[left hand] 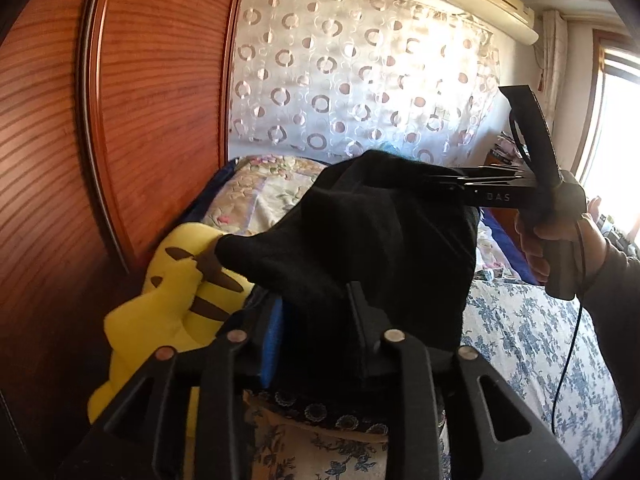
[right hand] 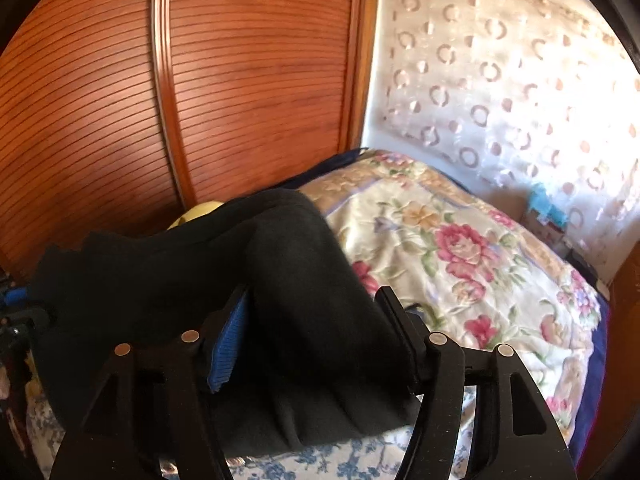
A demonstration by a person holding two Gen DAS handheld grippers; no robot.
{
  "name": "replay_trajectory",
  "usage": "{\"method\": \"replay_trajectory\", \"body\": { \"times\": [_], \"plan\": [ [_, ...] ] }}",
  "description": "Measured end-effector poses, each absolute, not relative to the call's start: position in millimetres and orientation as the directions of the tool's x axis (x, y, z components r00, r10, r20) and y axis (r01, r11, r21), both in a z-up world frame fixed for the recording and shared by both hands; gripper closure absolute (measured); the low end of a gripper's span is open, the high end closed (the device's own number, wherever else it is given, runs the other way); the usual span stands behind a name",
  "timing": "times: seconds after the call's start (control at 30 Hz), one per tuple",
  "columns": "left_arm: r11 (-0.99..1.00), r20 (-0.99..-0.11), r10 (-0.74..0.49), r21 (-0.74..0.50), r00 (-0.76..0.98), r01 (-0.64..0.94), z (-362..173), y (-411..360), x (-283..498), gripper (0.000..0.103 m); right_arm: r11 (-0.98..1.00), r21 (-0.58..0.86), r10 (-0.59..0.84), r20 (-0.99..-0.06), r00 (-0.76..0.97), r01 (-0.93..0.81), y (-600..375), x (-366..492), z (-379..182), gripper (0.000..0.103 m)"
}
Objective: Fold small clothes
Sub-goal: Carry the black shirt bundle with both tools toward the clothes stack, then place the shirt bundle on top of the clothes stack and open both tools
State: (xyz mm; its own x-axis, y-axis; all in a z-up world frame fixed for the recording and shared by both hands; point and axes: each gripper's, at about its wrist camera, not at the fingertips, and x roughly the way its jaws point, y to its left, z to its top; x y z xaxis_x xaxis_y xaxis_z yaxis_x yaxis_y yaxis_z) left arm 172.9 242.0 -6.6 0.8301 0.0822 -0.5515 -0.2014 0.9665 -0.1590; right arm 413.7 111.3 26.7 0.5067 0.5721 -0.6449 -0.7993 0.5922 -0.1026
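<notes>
A black garment (left hand: 360, 232) hangs in the air above the bed, stretched between both grippers. My left gripper (left hand: 316, 300) is shut on its lower edge, with a blue pad beside the cloth. My right gripper (left hand: 472, 184) shows in the left wrist view, held by a hand, shut on the garment's upper right corner. In the right wrist view the black garment (right hand: 224, 280) drapes between the right gripper's (right hand: 316, 300) fingers (right hand: 230, 340) and over the left one.
A yellow plush toy (left hand: 180, 300) lies on the bed by the wooden wardrobe doors (left hand: 140, 100). A floral quilt (right hand: 460, 248) and a blue-flowered sheet (left hand: 540, 352) cover the bed. A patterned curtain (left hand: 360, 72) hangs behind.
</notes>
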Motion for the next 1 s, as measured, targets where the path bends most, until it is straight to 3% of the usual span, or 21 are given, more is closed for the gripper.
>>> {"method": "replay_trajectory", "body": {
  "times": [0.27, 0.5, 0.73, 1.0],
  "plan": [
    [0.978, -0.515, 0.091, -0.114, 0.852, -0.174, 12, 226, 148, 0.052, 0.654, -0.065, 0.594, -0.572, 0.565, -0.754, 80, 388, 47, 0.035],
    [0.985, -0.484, 0.078, -0.095, 0.872, -0.141, 23, 200, 128, 0.051, 0.692, -0.029, 0.602, -0.529, 0.598, -0.722, 27, 341, 62, 0.035],
    [0.994, -0.487, 0.009, -0.089, 0.873, -0.060, 26, 163, 116, 0.051, 0.734, -0.042, 0.574, -0.494, 0.653, -0.678, -30, 281, 66, 0.021],
    [0.998, -0.505, -0.048, -0.066, 0.862, 0.017, 17, 108, 105, 0.051, 0.799, -0.045, 0.510, -0.477, 0.716, -0.600, -96, 210, 58, 0.017]
  ]
}}
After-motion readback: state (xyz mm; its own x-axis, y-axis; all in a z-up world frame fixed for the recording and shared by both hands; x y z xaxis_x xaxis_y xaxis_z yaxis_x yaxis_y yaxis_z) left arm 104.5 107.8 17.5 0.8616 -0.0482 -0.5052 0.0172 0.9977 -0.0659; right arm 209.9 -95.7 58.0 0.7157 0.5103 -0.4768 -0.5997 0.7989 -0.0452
